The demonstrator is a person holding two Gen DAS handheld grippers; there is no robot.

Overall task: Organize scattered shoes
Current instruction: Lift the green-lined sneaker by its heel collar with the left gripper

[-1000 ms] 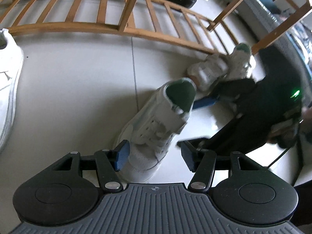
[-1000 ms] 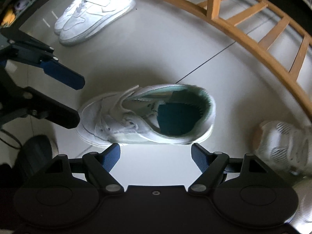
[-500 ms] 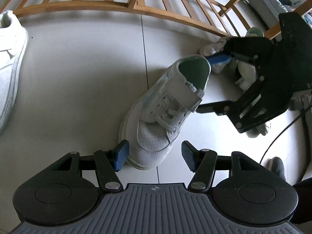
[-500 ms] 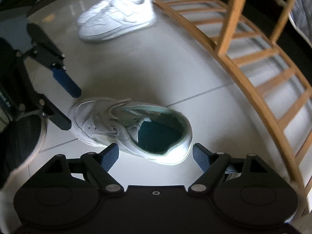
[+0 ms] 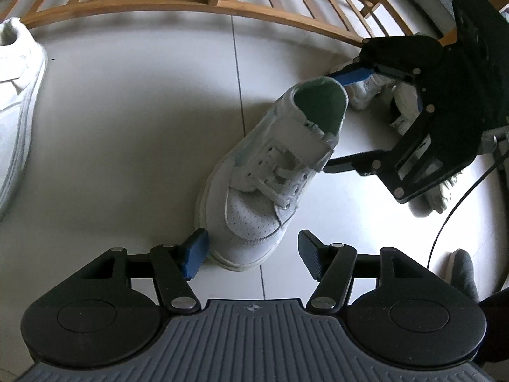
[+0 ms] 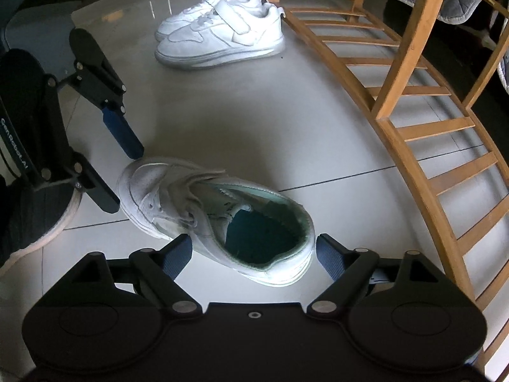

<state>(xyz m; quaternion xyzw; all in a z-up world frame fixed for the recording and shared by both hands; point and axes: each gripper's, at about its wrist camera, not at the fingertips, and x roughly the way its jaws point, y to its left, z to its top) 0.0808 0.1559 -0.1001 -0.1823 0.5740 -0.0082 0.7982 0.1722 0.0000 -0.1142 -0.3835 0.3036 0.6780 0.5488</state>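
Your left gripper (image 5: 251, 248) is opening around the sneaker (image 5: 270, 172) toe; right gripper (image 6: 253, 256) spread, straddling its heel.

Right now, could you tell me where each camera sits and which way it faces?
Left wrist: on the left gripper, facing steeply down at the toe of the white sneaker; the right gripper shows opposite.
Right wrist: on the right gripper, facing steeply down at that sneaker's heel; a dark shoe shows at left.
Shared: the sneaker, wooden rack, white pair.
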